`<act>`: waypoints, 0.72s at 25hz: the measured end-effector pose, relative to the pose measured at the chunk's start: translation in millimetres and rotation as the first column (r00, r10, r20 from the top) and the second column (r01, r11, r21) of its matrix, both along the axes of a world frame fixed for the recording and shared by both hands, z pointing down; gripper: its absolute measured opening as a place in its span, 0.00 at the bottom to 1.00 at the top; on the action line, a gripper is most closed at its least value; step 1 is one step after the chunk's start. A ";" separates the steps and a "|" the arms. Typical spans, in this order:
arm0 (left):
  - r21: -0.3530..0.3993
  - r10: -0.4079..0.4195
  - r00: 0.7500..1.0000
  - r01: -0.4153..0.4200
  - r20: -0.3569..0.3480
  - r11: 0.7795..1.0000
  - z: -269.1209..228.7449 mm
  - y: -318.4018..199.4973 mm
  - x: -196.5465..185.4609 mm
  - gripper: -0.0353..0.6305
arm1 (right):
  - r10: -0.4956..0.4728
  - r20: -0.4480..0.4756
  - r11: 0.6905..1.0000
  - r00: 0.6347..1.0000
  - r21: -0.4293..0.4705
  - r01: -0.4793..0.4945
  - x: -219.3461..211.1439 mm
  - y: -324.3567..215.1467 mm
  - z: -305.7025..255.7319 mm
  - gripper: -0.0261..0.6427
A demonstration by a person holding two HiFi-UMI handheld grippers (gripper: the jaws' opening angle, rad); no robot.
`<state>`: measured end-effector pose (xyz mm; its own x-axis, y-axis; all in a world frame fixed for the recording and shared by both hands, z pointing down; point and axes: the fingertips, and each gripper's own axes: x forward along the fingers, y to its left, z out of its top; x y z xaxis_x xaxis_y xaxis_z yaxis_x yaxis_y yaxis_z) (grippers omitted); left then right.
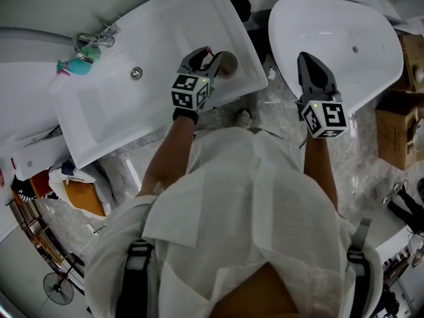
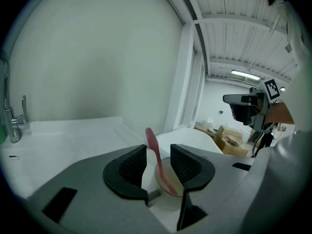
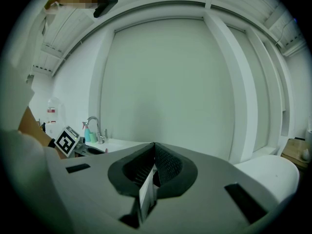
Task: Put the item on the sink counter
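A small beige bowl [image 1: 228,63] with a pink spoon [image 2: 155,152] in it stands on the white sink counter [image 1: 165,32], near its right front corner. My left gripper [image 1: 211,55] is at the bowl. In the left gripper view its jaws [image 2: 157,150] stand open on either side of the spoon's handle, and the pads do not press on the spoon or on the bowl [image 2: 171,174]. My right gripper [image 1: 305,58] hangs shut over the white tub [image 1: 351,38] to the right, with nothing in it; its jaws [image 3: 154,146] meet.
A chrome faucet [image 1: 93,40] and a teal bottle [image 1: 76,63] stand at the counter's back left, by the drain [image 1: 136,73]. Cardboard boxes [image 1: 397,131] sit on the floor at the right. Clutter lies on the floor at the lower left.
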<state>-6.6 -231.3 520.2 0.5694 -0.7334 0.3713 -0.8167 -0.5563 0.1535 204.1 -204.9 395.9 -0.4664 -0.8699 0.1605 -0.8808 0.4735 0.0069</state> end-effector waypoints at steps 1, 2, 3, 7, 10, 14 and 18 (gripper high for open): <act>-0.003 -0.003 1.000 0.003 -0.001 1.000 0.8 0.2 -1.0 0.28 | -0.001 0.000 1.000 1.000 0.000 0.001 -0.7 -0.2 -0.1 0.05; -0.007 -0.005 1.000 0.005 -0.001 1.000 1.6 0.2 -2.0 0.28 | -0.002 -0.001 1.000 1.000 0.000 0.002 -1.3 -0.4 -0.4 0.05; -0.011 -0.007 1.000 0.007 -0.003 1.000 2.3 0.2 -2.9 0.28 | -0.003 -0.002 1.000 1.000 0.000 0.003 -2.0 -0.8 -0.7 0.05; -0.023 -0.010 1.000 0.009 -0.013 1.000 4.2 1.0 -5.5 0.29 | -0.005 -0.004 1.000 1.000 -0.001 0.005 -4.6 -1.9 -1.7 0.05; -0.025 -0.013 1.000 0.013 -0.016 1.000 4.9 2.1 -7.9 0.30 | -0.009 -0.006 1.000 1.000 0.000 0.009 -6.8 -2.6 -2.2 0.05; -0.018 -0.025 0.999 0.024 -0.025 1.000 1.3 4.7 -12.4 0.30 | -0.013 -0.006 1.000 1.000 0.002 0.013 -8.8 -2.8 -2.8 0.05; 0.004 -0.050 0.998 0.050 -0.034 0.999 -8.9 7.6 -24.8 0.30 | -0.020 -0.006 1.000 1.000 0.008 0.020 -14.3 -3.3 -5.3 0.05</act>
